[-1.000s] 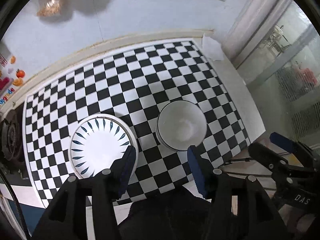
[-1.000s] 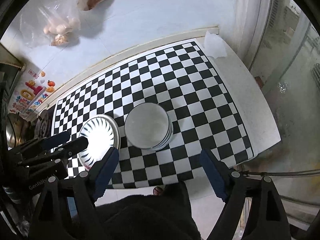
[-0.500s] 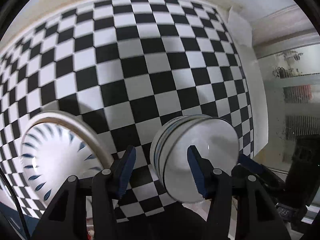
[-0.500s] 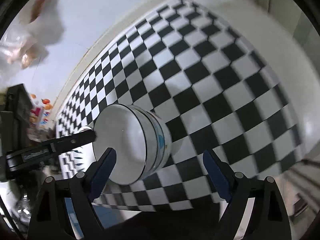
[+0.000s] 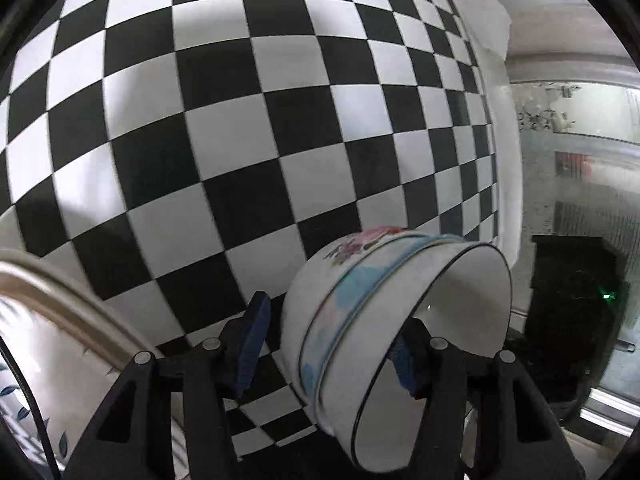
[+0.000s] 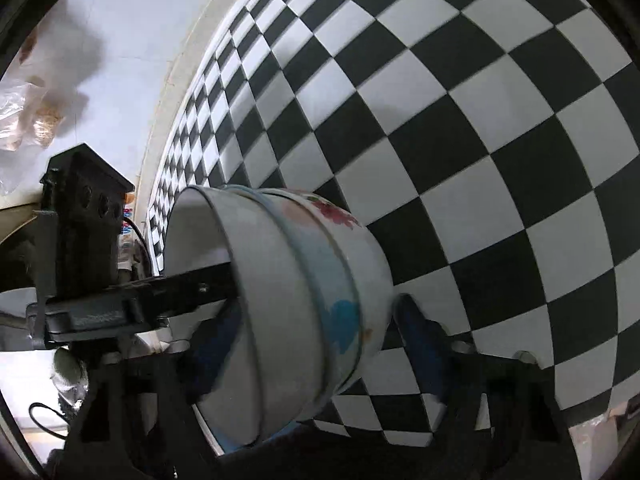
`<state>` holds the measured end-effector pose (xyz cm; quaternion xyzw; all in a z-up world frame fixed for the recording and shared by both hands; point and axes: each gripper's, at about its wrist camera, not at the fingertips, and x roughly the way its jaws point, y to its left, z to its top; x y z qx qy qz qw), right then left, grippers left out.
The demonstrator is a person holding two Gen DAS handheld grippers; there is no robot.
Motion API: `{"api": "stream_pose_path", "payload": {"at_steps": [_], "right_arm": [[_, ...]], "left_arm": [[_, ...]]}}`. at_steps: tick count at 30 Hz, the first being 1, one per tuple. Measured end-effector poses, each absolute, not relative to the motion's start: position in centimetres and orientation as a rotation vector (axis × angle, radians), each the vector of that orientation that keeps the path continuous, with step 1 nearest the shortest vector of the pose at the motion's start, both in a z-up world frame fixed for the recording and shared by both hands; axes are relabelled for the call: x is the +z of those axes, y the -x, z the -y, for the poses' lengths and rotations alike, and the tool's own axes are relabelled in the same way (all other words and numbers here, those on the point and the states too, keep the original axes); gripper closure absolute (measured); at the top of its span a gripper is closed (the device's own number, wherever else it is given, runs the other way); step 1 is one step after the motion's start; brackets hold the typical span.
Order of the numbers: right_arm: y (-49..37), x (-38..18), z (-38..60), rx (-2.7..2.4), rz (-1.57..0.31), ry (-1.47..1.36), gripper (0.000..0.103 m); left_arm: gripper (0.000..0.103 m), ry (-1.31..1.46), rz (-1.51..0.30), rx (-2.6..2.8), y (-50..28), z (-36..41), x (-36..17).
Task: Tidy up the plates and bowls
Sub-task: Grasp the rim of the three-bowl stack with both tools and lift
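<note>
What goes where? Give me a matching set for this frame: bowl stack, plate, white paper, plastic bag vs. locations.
Things:
1. bowl stack
2. plate
3. white paper
4. plastic bag

Places:
A. on the checkered mat, left of the left claw
B. against the pale wall, off the mat
C. between the fingers of the open right claw
D. at the mat's far right corner

Pairs: 1-C, 2-A, 3-D, 4-B
</note>
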<state>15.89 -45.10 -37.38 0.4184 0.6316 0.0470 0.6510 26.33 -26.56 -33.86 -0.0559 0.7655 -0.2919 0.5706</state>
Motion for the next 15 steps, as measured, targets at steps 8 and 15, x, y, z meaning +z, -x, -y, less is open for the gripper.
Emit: {"api": "stream_pose_path", "payload": {"at_steps": [8, 15], "right_arm": [[-14.3, -38.7, 45.5, 0.128, -1.386, -0.975, 0.043], [-14.9, -39.2, 44.5, 0.141, -1.397, -0.963, 0.045]], "left_arm": [[0.051, 0.157, -1.775, -0.701, -25.9, 26.4, -33.7], [0.053, 0.089, -1.752, -0.661, -25.4, 26.6, -32.8]]}}
